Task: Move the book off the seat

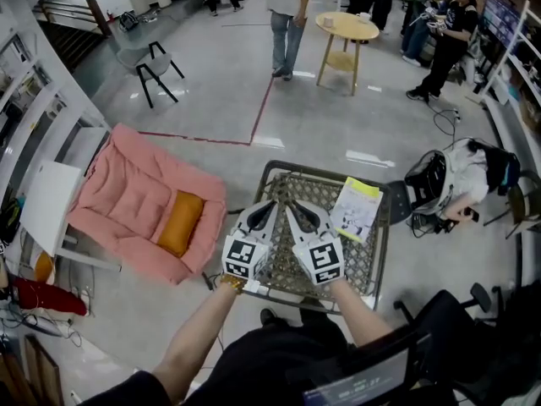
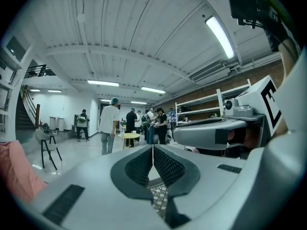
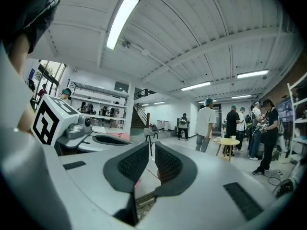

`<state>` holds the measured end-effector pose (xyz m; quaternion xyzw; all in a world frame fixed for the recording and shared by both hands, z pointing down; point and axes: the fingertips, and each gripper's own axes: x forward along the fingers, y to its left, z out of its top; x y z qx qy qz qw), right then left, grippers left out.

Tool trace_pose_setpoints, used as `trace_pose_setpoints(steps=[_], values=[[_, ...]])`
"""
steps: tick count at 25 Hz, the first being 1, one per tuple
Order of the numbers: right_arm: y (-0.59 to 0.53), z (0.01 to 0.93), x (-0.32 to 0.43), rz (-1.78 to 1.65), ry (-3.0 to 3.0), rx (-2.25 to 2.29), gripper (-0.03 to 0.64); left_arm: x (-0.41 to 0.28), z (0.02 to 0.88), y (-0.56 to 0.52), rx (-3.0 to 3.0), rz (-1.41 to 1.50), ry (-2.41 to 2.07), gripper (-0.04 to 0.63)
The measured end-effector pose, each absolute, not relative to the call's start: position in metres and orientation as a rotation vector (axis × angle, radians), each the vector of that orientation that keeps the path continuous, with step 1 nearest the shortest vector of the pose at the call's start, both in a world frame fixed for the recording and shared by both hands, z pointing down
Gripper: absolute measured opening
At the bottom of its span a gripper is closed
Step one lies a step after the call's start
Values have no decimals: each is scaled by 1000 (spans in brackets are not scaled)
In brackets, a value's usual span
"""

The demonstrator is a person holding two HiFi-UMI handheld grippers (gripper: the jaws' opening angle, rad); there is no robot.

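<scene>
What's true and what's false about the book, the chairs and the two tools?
1. The book lies on the seat. True.
2. The left tool holds the book. False: its jaws are shut on nothing, and the book lies apart from it, at the seat's right side.
3. An orange pillow lies on the pink chair. True.
4. Nothing stands on the round table. False: a cup stands on it.
5. The right tool is empty. True: its jaws stand slightly apart with nothing between them.
</scene>
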<state>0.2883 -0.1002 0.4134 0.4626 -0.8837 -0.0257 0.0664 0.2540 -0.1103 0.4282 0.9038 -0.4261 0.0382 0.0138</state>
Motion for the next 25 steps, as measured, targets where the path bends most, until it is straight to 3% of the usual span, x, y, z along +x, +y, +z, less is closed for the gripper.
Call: trace_pose_setpoints(steps=[25], values=[[-57, 424, 270, -99, -2631, 1402, 26, 237, 428, -67, 2883, 93, -1351, 14]])
